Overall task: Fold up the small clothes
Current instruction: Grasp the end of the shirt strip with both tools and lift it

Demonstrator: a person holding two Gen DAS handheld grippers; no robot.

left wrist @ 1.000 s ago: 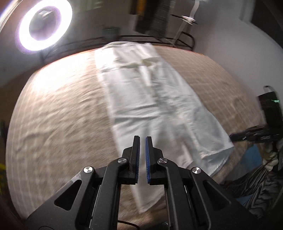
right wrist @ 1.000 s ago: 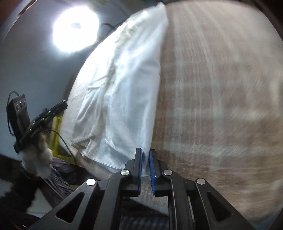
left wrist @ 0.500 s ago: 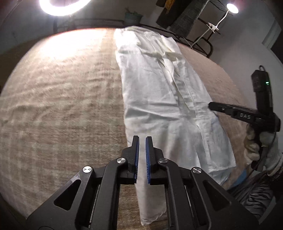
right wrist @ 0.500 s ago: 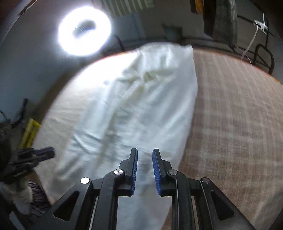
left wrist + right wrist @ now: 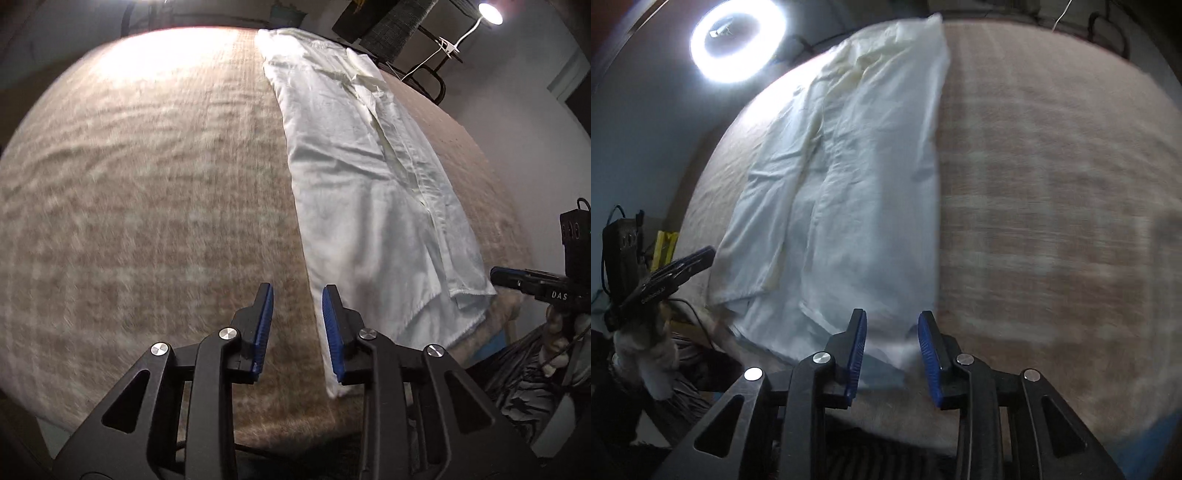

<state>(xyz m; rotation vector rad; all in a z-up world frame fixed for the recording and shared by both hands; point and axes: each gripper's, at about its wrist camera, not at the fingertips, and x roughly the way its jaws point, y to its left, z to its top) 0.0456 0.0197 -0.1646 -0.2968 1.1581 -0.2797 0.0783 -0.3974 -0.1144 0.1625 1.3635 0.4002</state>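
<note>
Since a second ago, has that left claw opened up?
Yes. The left gripper was nearly shut; now it is open, with its right finger at the near edge of the white garment.

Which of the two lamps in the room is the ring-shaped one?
The ring light, glowing at the upper left of the right wrist view beyond the white garment. It is a hollow circle; the other, a small lamp on a thin bent stalk, is a solid bright spot.

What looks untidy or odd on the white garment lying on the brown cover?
The white garment lies in a long strip, but its near end is uneven: one layer stops short over another, and a narrow tail sticks out past the rest.
</note>
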